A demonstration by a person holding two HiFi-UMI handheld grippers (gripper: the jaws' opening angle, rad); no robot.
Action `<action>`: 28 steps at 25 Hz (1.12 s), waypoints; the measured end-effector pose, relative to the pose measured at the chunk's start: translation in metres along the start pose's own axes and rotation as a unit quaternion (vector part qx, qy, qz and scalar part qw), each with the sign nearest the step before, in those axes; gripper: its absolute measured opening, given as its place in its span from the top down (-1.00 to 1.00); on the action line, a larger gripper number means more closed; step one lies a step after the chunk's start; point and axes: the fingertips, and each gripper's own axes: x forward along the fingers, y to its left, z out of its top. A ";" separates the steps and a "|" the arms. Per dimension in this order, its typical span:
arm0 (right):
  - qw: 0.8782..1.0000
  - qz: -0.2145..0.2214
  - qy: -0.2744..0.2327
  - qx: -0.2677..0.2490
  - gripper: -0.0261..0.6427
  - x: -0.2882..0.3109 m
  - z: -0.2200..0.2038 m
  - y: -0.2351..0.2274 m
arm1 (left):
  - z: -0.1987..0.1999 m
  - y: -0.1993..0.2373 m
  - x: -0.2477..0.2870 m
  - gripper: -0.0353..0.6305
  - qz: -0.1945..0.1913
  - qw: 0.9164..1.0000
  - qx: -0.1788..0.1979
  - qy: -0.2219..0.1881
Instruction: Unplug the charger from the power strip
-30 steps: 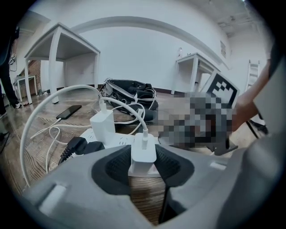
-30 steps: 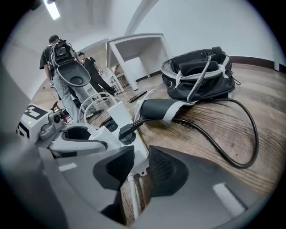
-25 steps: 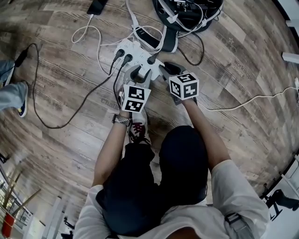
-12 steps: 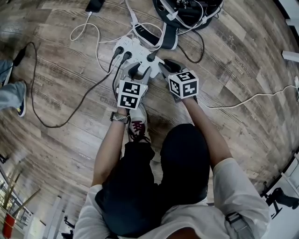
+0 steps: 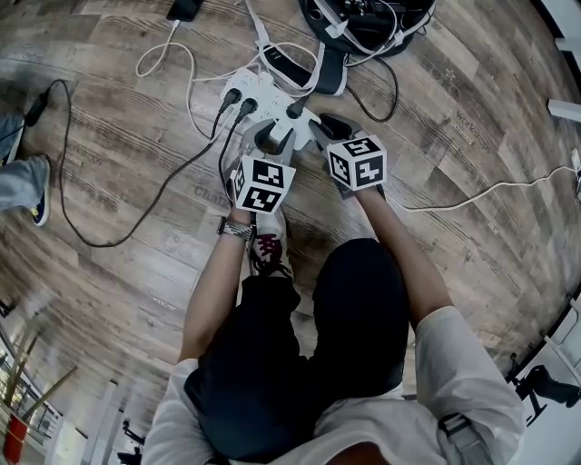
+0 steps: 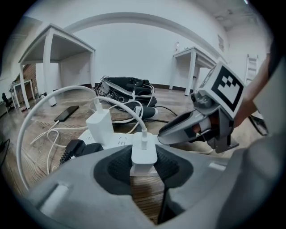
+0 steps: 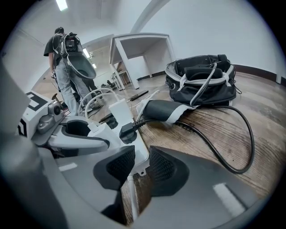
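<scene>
A white power strip lies on the wood floor with several plugs in it. A small white charger with a white cable stands in the strip near its close end. My left gripper has its dark pads against both sides of the charger, and its jaws are closing. My right gripper straddles the end of the strip; its jaws are closing and the pads touch the strip's sides. In the head view the left gripper and right gripper sit side by side at the strip's near end.
A taller white adapter and black plugs also sit in the strip. Behind it lie a black bag, a phone and loose cables. A person stands further off near white tables. A shoe shows at the left.
Both grippers stay where they were at the strip's near end. Only the head view shifts slightly.
</scene>
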 end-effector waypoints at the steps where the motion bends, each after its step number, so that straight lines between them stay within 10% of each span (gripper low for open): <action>1: 1.000 -0.001 -0.001 0.000 0.64 0.000 0.000 0.000 | 0.000 0.000 0.000 0.47 -0.002 1.000 -0.004 0.000; 8: 1.000 -0.006 -0.003 0.003 0.64 0.000 0.000 -0.001 | 0.000 0.005 -0.002 0.42 -0.026 0.993 -0.114 -0.021; 16: 1.000 -0.009 0.003 -0.001 0.64 0.000 -0.001 0.000 | 0.001 0.000 0.000 0.47 0.019 1.000 0.015 0.011; 28: 1.000 -0.005 -0.002 -0.003 0.64 0.000 0.000 0.000 | 0.001 0.007 -0.004 0.43 0.007 0.996 -0.088 -0.021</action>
